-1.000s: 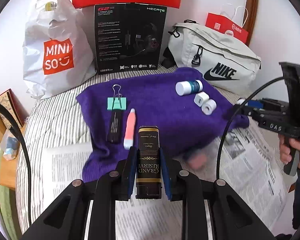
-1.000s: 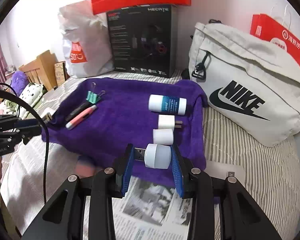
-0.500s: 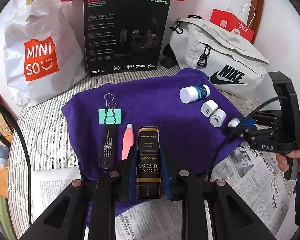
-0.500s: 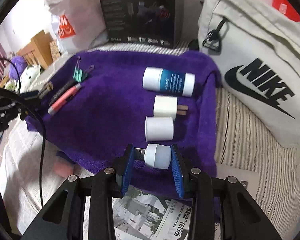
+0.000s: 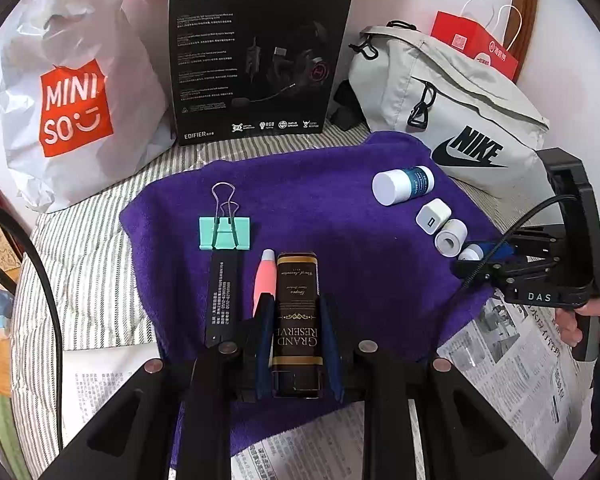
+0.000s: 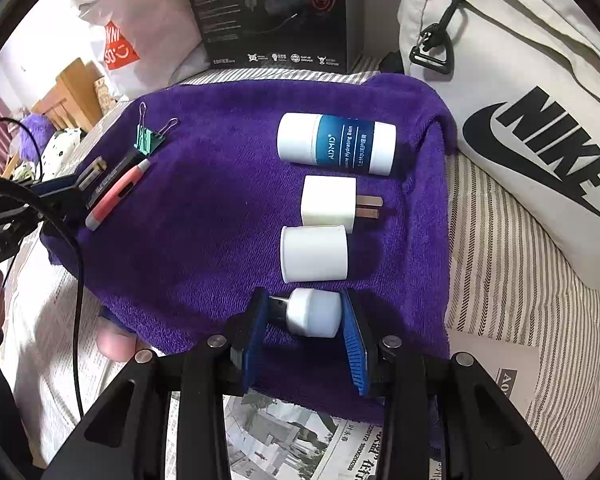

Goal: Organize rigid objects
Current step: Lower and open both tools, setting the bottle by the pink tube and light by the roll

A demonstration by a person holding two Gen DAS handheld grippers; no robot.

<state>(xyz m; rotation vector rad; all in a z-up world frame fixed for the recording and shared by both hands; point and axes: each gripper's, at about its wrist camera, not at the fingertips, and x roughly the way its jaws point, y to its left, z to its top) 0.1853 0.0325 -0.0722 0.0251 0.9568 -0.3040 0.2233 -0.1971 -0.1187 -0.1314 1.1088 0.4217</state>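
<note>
On the near edge of the purple towel [image 5: 332, 216], my left gripper [image 5: 298, 344] pinches the dark Grand Reserve box [image 5: 297, 320], just beside the pink pen [image 5: 263, 280]. At the towel's near right corner, my right gripper [image 6: 305, 320] clamps the small white USB plug [image 6: 314, 312], just below the white cylinder [image 6: 314, 254] in the row

Purple towel [image 5: 340, 240]; mint clip [image 5: 224, 233]; black-gold box [image 5: 298, 320]; striped sheet [image 5: 92, 264].
</note>
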